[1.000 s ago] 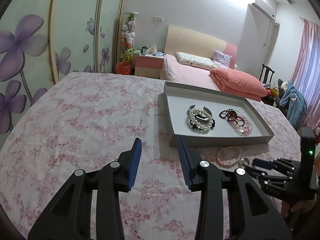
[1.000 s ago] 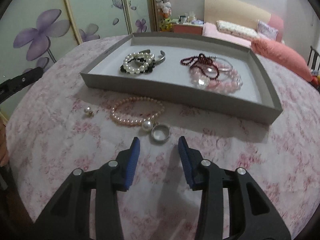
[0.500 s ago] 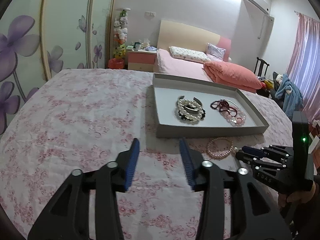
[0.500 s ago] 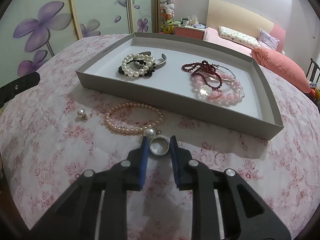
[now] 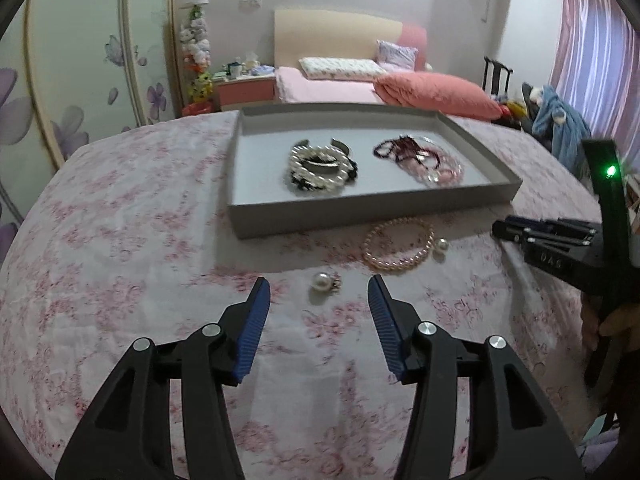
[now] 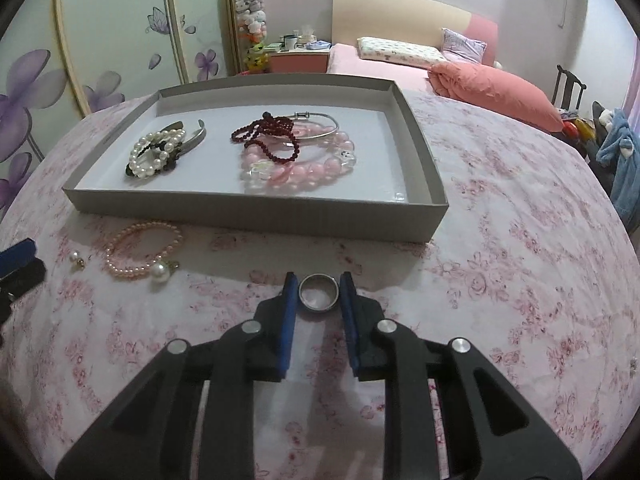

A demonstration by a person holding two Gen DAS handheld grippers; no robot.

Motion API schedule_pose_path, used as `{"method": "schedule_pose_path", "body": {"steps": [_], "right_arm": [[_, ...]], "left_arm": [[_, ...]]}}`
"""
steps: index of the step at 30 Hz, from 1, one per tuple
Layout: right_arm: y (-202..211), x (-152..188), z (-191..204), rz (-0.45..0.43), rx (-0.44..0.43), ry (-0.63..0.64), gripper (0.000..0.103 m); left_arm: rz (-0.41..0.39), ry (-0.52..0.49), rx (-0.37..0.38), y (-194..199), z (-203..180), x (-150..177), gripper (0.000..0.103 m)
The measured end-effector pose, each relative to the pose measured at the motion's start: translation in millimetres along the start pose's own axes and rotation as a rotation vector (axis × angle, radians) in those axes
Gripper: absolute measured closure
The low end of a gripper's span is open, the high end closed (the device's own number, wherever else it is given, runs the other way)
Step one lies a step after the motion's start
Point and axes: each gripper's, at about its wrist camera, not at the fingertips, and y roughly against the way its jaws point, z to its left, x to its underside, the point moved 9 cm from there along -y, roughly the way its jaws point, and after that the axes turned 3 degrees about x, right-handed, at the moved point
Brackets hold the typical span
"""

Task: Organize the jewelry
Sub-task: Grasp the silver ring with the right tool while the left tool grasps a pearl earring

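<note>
My right gripper (image 6: 319,295) is shut on a silver ring (image 6: 319,297), held just above the floral cloth in front of the grey tray (image 6: 256,214). The tray holds a white pearl bracelet with a metal cuff (image 6: 158,154) and pink and dark red bead strands (image 6: 298,160). A pink pearl bracelet (image 6: 140,254) and a pearl earring (image 6: 162,272) lie on the cloth at left. My left gripper (image 5: 318,300) is open, with a second pearl earring (image 5: 324,282) just ahead of its fingertips. The pink bracelet also shows in the left wrist view (image 5: 398,244).
The floral tablecloth (image 6: 520,260) covers a round table whose edge curves away on both sides. In the left wrist view the right gripper's body (image 5: 560,240) is at the right. A bed (image 6: 460,68) and a wardrobe (image 6: 100,40) stand behind.
My right gripper closed on the silver ring and carried it right, away from the pink bracelet. My left gripper moved in toward the jewelry, and a pearl earring now lies before its fingertips.
</note>
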Motion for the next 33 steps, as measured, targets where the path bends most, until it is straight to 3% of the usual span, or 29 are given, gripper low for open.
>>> {"method": "schedule_pose_path", "body": {"steps": [3,8,12,16,33], "right_arm": [[-0.4,-0.2,0.3,0.000,-0.002,0.005,0.081],[1.2,1.0,-0.9,0.001,-0.015,-0.005,0.081],[0.7,0.4,0.5,0.002,-0.015,-0.004,0.081],[0.6,0.4,1.3,0.002,-0.017,-0.004,0.081],[0.6,0.4,7.2,0.002,-0.027,0.000,0.080]], "left_arm": [[0.035,-0.011,-0.014,-13.2,-5.7,1.5,0.051],[0.085,0.010,-0.026,-29.8,-2.4,4.8,0.066],[0.084,0.017,-0.030,-32.6,-2.2,2.5,0.069],[0.082,0.024,-0.036,-32.7,1.2,2.0,0.082],[0.082,0.023,-0.033,-33.7,1.4,1.3,0.082]]}}
